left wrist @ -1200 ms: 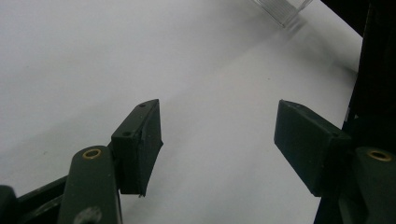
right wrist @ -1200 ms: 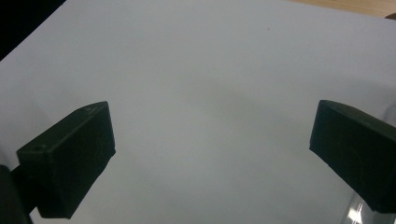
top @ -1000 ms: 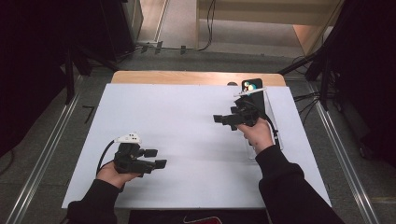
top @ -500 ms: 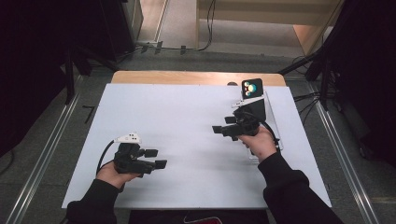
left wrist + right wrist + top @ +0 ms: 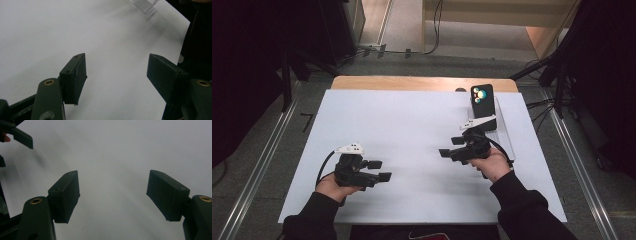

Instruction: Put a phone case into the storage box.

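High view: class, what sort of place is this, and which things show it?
Probably a lab or studio set up for recording. A white table stands between dark curtains, cables run over the floor, and a person holds the left gripper and the right gripper.

A sheet [image 5: 412, 130] covered most of the counter [image 5: 422, 83], whose far edge stayed bare behind it. A phone [image 5: 482, 96] stood at the sheet's far right, with a clear tray [image 5: 504, 137] just before it. The right claw [image 5: 448, 147] hung over the sheet, near the tray's left side. The left claw [image 5: 380, 170] sat well apart, at the near left.
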Demonstrator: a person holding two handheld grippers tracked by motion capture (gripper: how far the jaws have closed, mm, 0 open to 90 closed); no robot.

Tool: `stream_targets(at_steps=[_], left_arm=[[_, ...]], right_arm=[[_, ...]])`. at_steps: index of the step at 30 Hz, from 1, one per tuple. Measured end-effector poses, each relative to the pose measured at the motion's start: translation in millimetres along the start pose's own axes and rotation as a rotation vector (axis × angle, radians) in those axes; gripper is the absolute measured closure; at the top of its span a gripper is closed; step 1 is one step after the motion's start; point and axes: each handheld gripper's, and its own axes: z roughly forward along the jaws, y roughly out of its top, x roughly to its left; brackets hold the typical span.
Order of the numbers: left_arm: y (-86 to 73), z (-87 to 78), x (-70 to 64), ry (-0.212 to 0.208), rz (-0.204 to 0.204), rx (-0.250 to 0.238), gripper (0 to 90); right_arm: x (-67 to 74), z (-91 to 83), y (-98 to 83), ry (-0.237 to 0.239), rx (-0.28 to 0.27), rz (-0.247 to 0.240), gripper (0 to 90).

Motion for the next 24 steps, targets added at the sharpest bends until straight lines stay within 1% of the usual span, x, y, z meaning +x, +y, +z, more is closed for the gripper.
stream_targets(at_steps=[3, 4, 7, 9, 11, 12, 15, 19, 20, 24], left_arm=[[-0.3, -0.2, -0.5, -0.003, 0.002, -0.003, 32.0], [-0.4, 0.2, -0.8, -0.006, 0.001, -0.004, 30.4], [-0.1, 0.1, -1.4, -0.004, 0.008, -0.002, 30.1], [-0.3, 0.2, -2.0, -0.005, 0.008, -0.002, 30.1], [-0.6, 0.4, -2.4, -0.007, 0.009, -0.002, 30.1], [-0.7, 0.5, -2.4, -0.008, 0.010, -0.003, 30.1], [-0.6, 0.6, -1.7, -0.008, 0.010, 0.000, 30.1], [-1.0, 0.8, -1.4, -0.008, 0.011, 0.005, 30.1], [-1.3, 0.7, -1.7, -0.009, 0.009, 0.005, 30.1], [-4.0, -2.2, -2.7, -0.006, 0.011, 0.001, 30.1]], right_arm=[[1.8, -2.7, -5.0, 0.012, 0.006, -0.006, 24.4], [2.1, -3.3, -7.0, 0.016, 0.005, -0.011, 24.3], [3.3, -5.7, -12.2, 0.024, 0.011, -0.018, 24.1], [3.7, -7.7, -15.3, 0.038, 0.017, -0.023, 23.8], [4.4, -10.3, -18.7, 0.061, 0.023, -0.036, 23.5], [4.6, -12.0, -21.5, 0.063, 0.021, -0.050, 23.4], [5.4, -15.7, -27.7, 0.072, 0.028, -0.046, 23.4], [6.0, -19.3, -36.5, 0.073, 0.040, -0.052, 23.3], [5.9, -20.2, -38.5, 0.070, 0.044, -0.060, 23.3], [6.2, -24.3, -46.0, 0.062, 0.055, -0.060, 23.3]])
